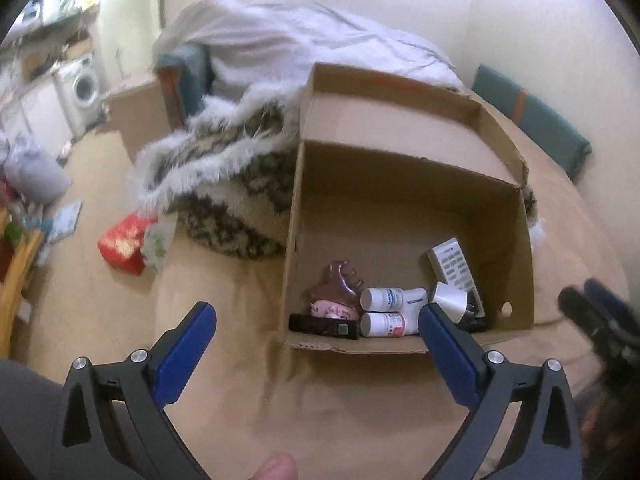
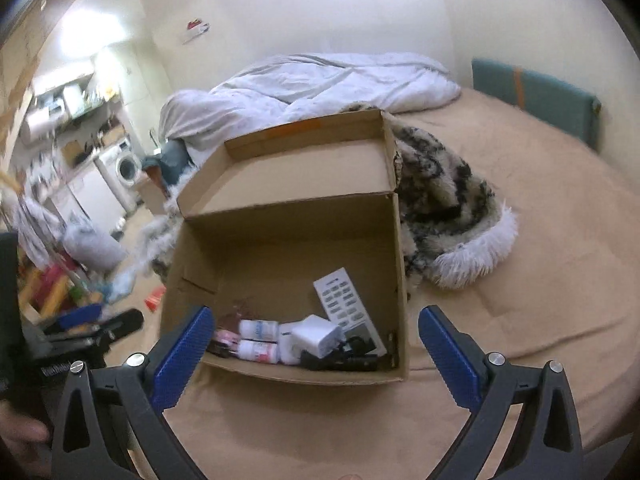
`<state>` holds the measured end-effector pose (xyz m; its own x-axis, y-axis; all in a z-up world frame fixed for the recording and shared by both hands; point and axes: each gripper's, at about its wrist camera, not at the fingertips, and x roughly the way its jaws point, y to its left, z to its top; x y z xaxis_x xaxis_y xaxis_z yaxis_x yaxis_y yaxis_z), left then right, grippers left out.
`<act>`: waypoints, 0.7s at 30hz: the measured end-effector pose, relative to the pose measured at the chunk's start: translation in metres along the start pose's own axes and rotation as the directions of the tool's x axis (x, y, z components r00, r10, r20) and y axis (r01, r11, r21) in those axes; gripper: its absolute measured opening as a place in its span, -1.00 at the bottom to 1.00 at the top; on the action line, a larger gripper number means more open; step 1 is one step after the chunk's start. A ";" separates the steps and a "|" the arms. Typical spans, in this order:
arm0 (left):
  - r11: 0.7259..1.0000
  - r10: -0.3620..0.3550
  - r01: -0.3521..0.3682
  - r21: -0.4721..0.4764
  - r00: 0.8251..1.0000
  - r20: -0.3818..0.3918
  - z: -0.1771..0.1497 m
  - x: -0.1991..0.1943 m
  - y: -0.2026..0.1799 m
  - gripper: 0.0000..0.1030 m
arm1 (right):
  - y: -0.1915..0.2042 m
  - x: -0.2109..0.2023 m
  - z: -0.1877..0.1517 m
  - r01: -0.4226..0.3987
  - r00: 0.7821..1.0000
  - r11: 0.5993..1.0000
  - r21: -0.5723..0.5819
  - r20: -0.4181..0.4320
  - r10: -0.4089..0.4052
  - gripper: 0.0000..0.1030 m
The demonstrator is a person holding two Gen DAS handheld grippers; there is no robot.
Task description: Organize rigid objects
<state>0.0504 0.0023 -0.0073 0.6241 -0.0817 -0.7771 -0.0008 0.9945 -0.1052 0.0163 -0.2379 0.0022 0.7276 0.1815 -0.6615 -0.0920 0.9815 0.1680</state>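
Two white bottles (image 1: 394,312) lie on their sides, long axes crossing between the spread jaws — labels unreadable. Both left gripper (image 1: 316,354) and right gripper (image 2: 314,354) gape fully, holding nothing.

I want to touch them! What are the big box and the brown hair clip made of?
The box looks like plain brown cardboard: matte, with folded flaps. The hair clip seems to be hard plastic: glossy brown, with moulded teeth.
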 end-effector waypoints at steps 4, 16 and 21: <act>0.999 0.021 -0.022 0.045 1.000 0.022 -0.002 0.003 -0.007 0.99 | 0.005 0.010 0.000 -0.012 1.000 1.000 -0.014 -0.020 0.011 1.00; 0.999 0.017 -0.017 0.033 1.000 -0.008 -0.001 0.010 -0.004 0.99 | 0.010 0.019 -0.002 0.006 0.999 1.000 -0.026 -0.048 -0.008 1.00; 0.999 0.023 -0.023 0.045 1.000 -0.005 -0.002 0.010 -0.005 0.99 | 0.008 0.020 -0.001 0.012 0.999 1.000 -0.015 -0.049 -0.013 1.00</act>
<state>0.0548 -0.0040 -0.0158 0.6202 -0.0587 -0.7823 0.0197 0.9980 -0.0593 0.0289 -0.2265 -0.0104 0.6945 0.1716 -0.6987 -0.0932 0.9844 0.1491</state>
